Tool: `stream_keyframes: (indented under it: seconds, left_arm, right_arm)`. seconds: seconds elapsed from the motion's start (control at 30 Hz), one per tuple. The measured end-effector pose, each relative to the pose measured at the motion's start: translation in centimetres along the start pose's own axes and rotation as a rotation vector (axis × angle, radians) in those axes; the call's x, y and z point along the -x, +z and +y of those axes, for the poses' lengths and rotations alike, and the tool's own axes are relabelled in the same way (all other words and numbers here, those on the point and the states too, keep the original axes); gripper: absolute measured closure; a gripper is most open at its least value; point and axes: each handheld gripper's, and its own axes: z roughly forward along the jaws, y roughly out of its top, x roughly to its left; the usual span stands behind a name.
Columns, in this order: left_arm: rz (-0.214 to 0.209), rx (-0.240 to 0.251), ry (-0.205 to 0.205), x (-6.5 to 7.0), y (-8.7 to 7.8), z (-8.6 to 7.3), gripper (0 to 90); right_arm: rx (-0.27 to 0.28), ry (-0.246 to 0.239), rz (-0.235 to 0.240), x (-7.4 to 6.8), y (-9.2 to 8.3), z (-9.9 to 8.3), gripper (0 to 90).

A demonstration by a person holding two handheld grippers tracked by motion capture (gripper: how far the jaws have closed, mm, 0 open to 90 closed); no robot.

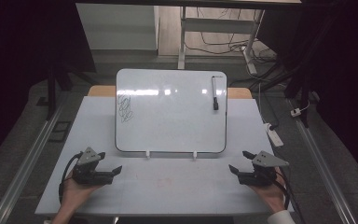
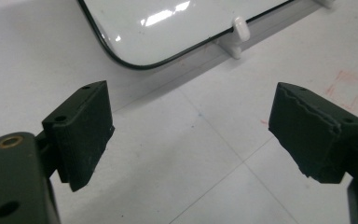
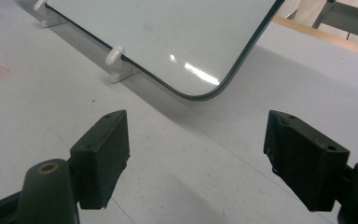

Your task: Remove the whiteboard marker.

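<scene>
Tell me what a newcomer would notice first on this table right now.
The whiteboard propped on white feet in the middle of the table, with a black scribble at its left edge and a marker stuck near its top right corner. Next, the left tongs and right tongs, both open with nothing between them, resting on the table just in front of the board's lower corners.

Pale grey table [image 1: 168, 186] with a propped whiteboard [image 1: 172, 121] on two white feet

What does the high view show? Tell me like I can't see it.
A whiteboard leans on a white table, with a scribble at its left and a marker at its right. Near the front, two hands hold open grippers, left and right.
</scene>
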Motion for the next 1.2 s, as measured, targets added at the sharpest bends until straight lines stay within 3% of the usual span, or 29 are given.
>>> stream_keyframes:
  seconds: [0.43, 0.77, 1.07, 1.2]
  left_arm:
    - [0.000, -0.014, 0.009, 0.1, 0.5, 0.1, 14.4]
    - [0.006, -0.029, 0.027, 0.1, 1.0, 0.3, 14.9]
    - [-0.002, -0.019, 0.033, -0.1, 0.9, 0.4, 15.5]
    - [-0.004, -0.017, 0.036, 0.0, 0.9, 0.4, 15.8]
  right_arm:
    - [-0.023, 0.017, -0.011, 0.2, 0.1, -0.3, 24.3]
    - [-0.020, 0.023, -0.008, 0.0, 0.0, 0.5, 27.0]
    - [0.001, 0.031, -0.026, 0.1, 0.1, 2.8, 30.3]
    - [0.008, 0.039, -0.076, 0.4, 0.8, 5.8, 32.4]
